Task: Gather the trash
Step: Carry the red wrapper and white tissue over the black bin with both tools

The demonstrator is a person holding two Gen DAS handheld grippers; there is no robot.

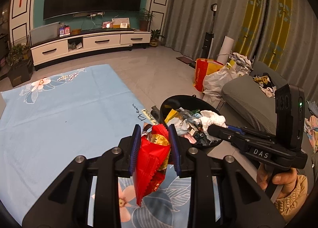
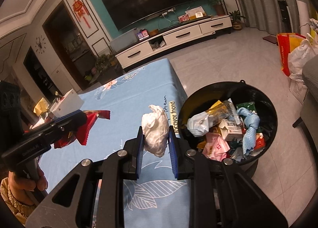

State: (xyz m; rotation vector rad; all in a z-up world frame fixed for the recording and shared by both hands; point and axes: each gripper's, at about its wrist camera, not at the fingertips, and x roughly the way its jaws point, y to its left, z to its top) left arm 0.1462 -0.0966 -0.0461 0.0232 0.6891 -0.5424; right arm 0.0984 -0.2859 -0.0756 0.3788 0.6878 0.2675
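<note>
My left gripper (image 1: 153, 128) is shut on a red crinkled snack wrapper (image 1: 151, 160) with gold foil showing, held above the blue floral tablecloth (image 1: 59, 118). My right gripper (image 2: 155, 128) is shut on a white crumpled wad (image 2: 153, 120) near the cloth's right edge. The black round trash bin (image 2: 218, 84) stands on the floor just right of the table, full of wrappers, boxes and a blue net. In the left wrist view the right gripper (image 1: 210, 127) reaches over the bin (image 1: 178, 98) with the wad (image 1: 212, 117). In the right wrist view the left gripper (image 2: 81, 115) carries the red wrapper (image 2: 89, 126).
A white box (image 2: 67, 100) sits at the table's far left. A grey sofa (image 1: 248, 97) stands right of the bin, with a red-yellow bag (image 1: 200, 75) and a white plastic bag (image 1: 218, 79) on the floor behind. A white TV cabinet (image 1: 89, 43) lines the far wall.
</note>
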